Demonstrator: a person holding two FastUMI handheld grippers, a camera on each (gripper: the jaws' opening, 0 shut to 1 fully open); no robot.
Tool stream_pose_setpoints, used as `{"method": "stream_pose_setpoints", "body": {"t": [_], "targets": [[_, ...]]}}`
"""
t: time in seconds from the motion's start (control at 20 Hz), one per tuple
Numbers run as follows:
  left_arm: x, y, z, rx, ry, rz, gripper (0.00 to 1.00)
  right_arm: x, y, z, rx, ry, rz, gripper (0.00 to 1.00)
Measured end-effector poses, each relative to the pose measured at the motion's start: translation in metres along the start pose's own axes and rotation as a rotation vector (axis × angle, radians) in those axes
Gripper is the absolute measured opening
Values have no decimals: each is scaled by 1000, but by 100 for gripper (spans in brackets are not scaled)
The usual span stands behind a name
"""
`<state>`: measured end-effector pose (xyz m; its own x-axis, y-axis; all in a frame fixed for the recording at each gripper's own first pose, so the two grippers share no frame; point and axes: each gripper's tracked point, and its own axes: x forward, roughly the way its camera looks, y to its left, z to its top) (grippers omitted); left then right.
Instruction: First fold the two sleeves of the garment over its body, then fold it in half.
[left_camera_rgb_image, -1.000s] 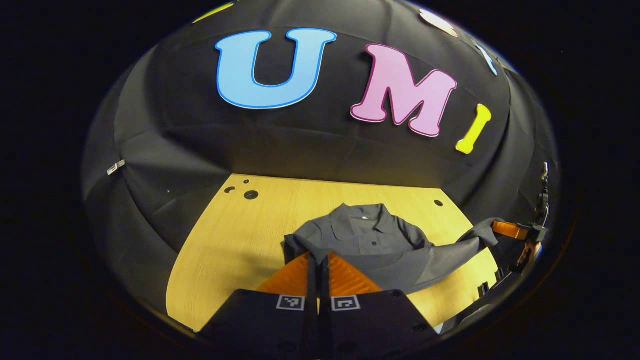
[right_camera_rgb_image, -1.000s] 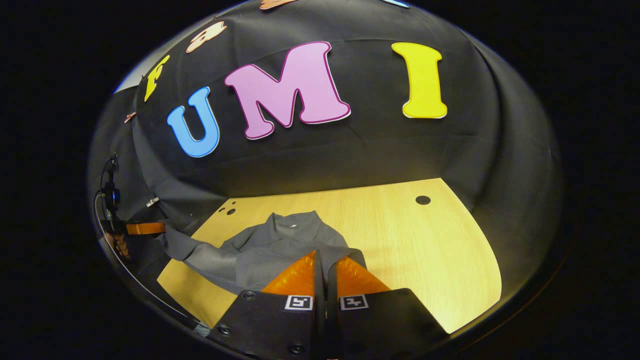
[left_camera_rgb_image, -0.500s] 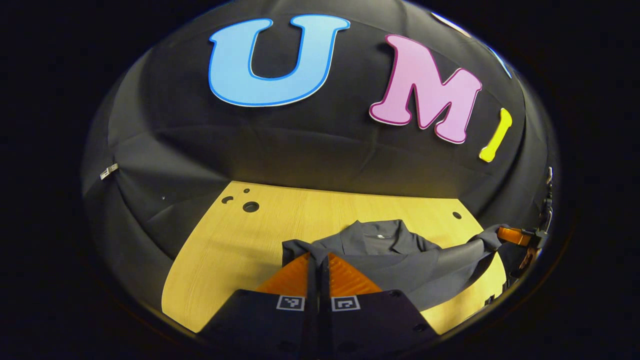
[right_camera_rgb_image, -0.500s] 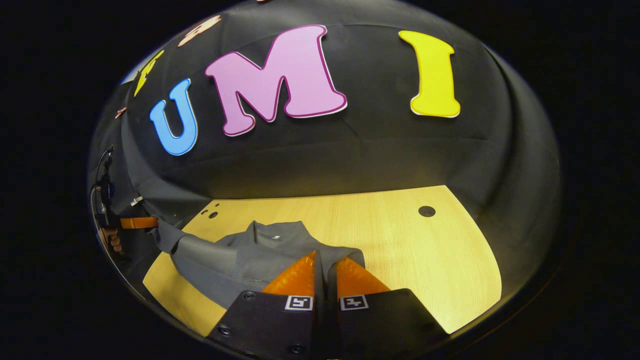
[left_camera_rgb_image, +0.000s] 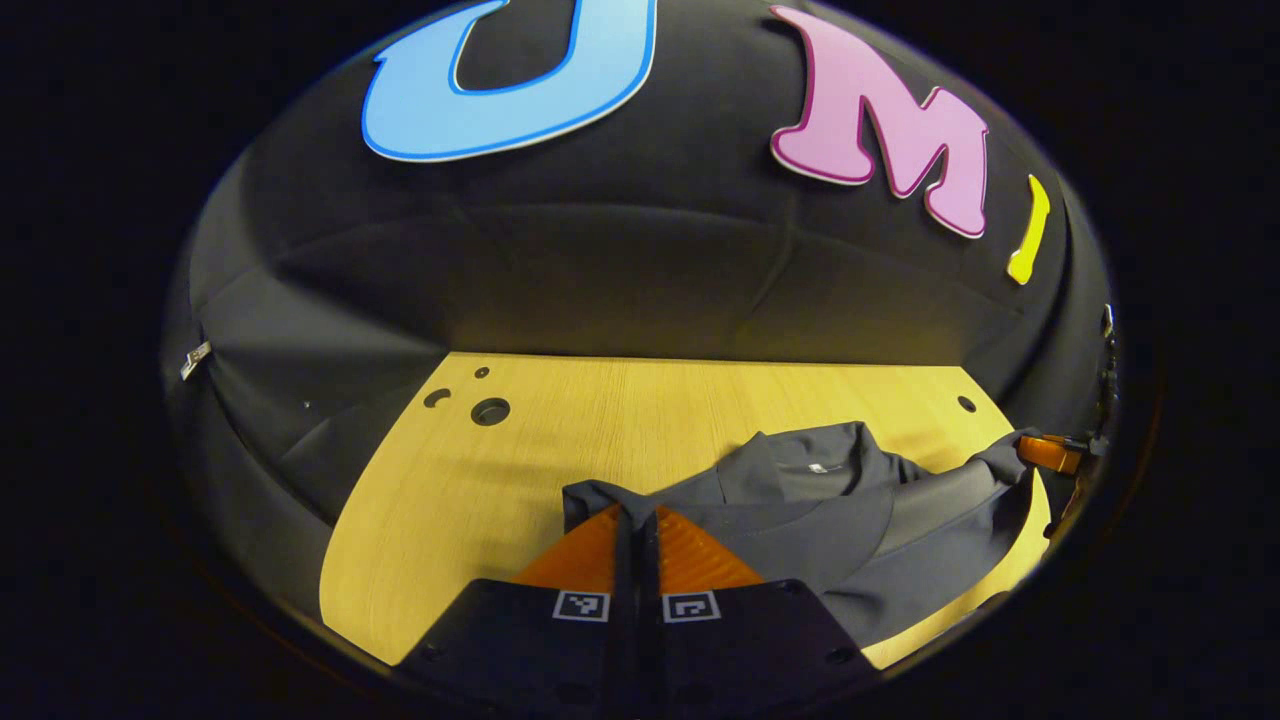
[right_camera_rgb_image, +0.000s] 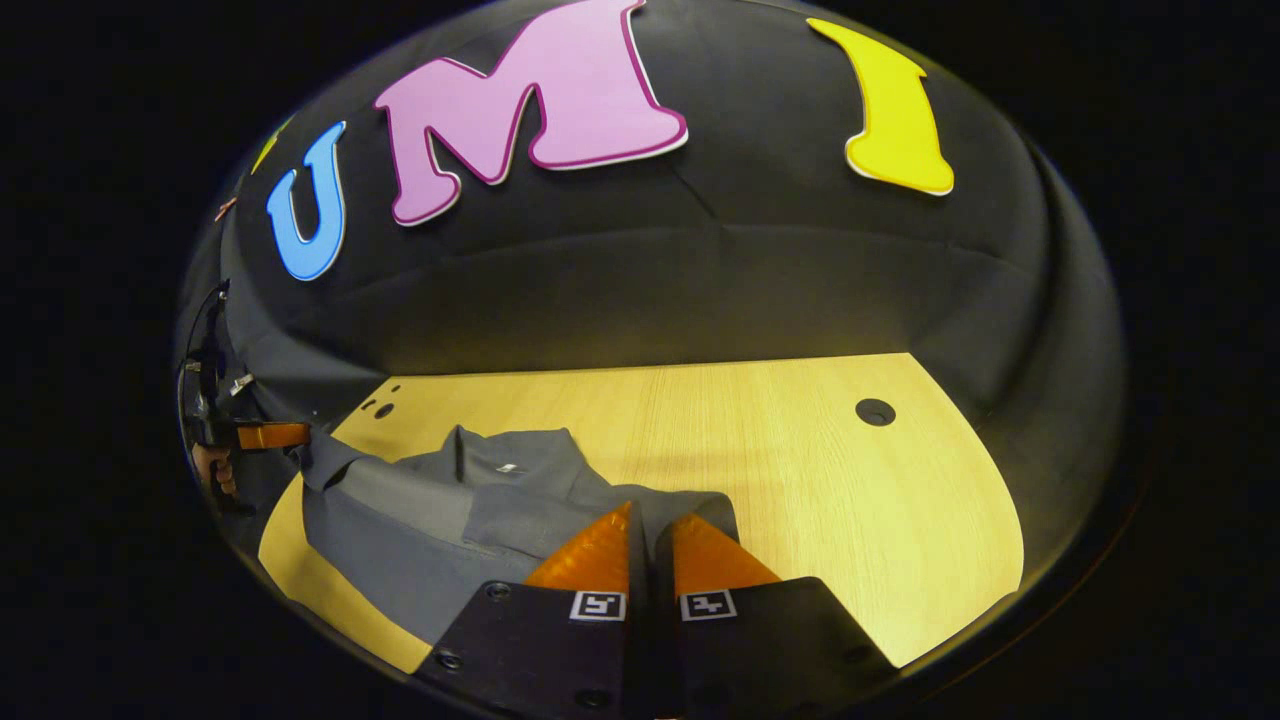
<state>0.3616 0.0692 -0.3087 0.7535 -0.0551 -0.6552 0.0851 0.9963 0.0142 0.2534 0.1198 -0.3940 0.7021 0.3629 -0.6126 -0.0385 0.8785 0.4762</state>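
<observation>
A dark grey collared shirt (left_camera_rgb_image: 800, 505) lies on the wooden table (left_camera_rgb_image: 600, 420), its collar (left_camera_rgb_image: 812, 465) toward the back wall. My left gripper (left_camera_rgb_image: 636, 510) is shut on one corner of its lifted lower edge. In the right gripper view the same shirt (right_camera_rgb_image: 420, 520) spreads to the left, and my right gripper (right_camera_rgb_image: 650, 508) is shut on the other corner. The held edge hangs stretched between both grippers above the shirt's body. Each view catches the other gripper at its rim: the right gripper (left_camera_rgb_image: 1045, 452) and the left gripper (right_camera_rgb_image: 270, 435), held by a hand (right_camera_rgb_image: 215, 470).
Bare wood lies left of the shirt in the left gripper view and right of it on the table (right_camera_rgb_image: 820, 480) in the right gripper view. Round holes (left_camera_rgb_image: 490, 411) and one hole (right_camera_rgb_image: 875, 411) sit near the back corners. Black cloth walls close the table's far edge.
Both grippers have carried the lifted edge forward toward the collar and spread farther apart. The shirt's buttoned front is now covered by the folded-over cloth.
</observation>
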Motion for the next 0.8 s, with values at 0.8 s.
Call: {"method": "stream_pose_setpoints", "body": {"t": [0.8], "targets": [[93,4,-81,66,144,82,5,81,-13,-81,-59,165,-23,5]]}}
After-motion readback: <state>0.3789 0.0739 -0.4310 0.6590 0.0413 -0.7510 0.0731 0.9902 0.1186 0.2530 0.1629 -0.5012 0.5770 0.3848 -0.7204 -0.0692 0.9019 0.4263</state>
